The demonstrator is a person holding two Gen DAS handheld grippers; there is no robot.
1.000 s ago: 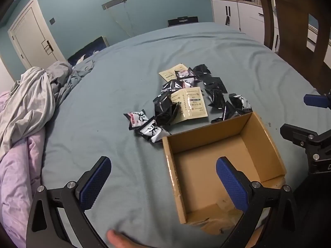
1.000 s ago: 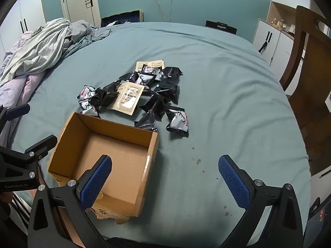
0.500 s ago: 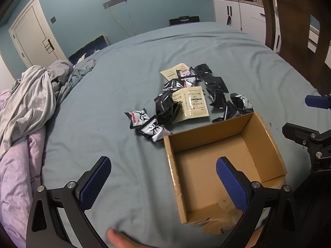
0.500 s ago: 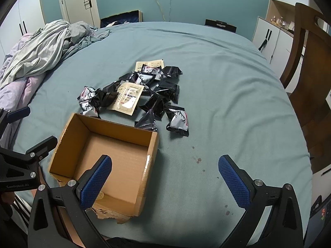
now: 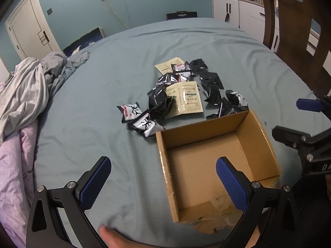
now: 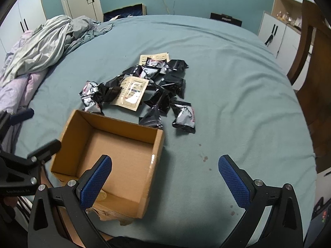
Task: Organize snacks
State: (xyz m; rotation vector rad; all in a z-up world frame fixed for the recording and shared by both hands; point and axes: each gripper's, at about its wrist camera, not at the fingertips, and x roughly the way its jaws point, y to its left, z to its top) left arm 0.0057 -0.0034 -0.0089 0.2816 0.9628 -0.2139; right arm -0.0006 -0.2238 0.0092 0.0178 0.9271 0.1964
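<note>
A pile of black, silver and beige snack packets point(image 5: 182, 95) lies on the teal bed sheet, also in the right wrist view point(image 6: 142, 91). An open, empty cardboard box point(image 5: 266, 144) sits just in front of the pile, also in the right wrist view point(image 6: 159, 144). My left gripper point(image 5: 163, 177) is open and empty, hovering over the box's near left corner. My right gripper point(image 6: 165, 175) is open and empty, hovering over the box's near right corner. Each gripper shows at the edge of the other's view.
Crumpled grey and pink bedding point(image 5: 24, 95) lies at the left. A wooden chair point(image 5: 293, 31) stands at the right bed edge. White cabinets point(image 6: 277, 35) are behind it. Small dark stains point(image 6: 203, 158) mark the sheet right of the box.
Both grippers have edged slightly forward toward the box and pile. Nothing was taken hold of and the packets have not moved.
</note>
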